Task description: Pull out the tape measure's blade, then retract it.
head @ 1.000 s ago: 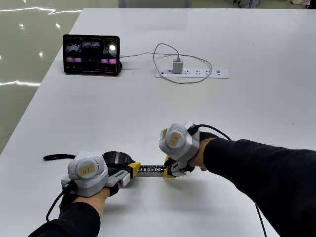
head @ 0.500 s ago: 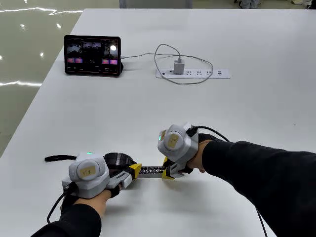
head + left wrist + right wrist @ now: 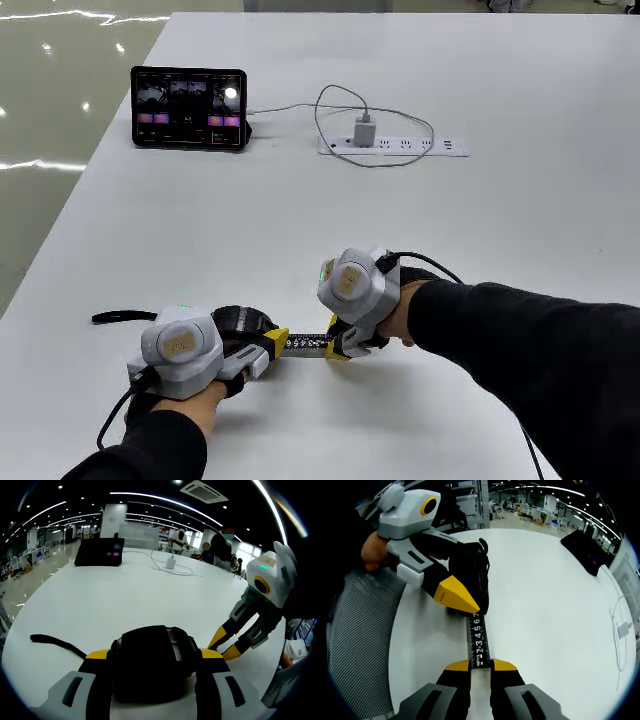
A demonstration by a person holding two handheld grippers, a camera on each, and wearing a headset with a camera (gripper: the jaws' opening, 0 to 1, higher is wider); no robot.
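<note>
The tape measure (image 3: 240, 322) lay on the white counter (image 3: 400, 220) near its front left corner; the left gripper (image 3: 155, 655) had its yellow-tipped fingers (image 3: 212, 653) clamped on either side of the black case, and the loose wrist strap (image 3: 118, 317) trailed from the case toward the left edge. A short length of blade (image 3: 479, 640) ran out flat along the counter, with the printed numbers showing; the right gripper (image 3: 481, 666) had its fingers pinched shut on the blade's free end, close to the left gripper's tips. Well apart, toward the far left corner, a tablet (image 3: 188, 95) stood propped with its screen lit; a cable (image 3: 285, 107) looped from it to a charger (image 3: 364, 131) plugged into a power strip (image 3: 395, 146) lying flat further right; bare counter lay between these and the grippers.
</note>
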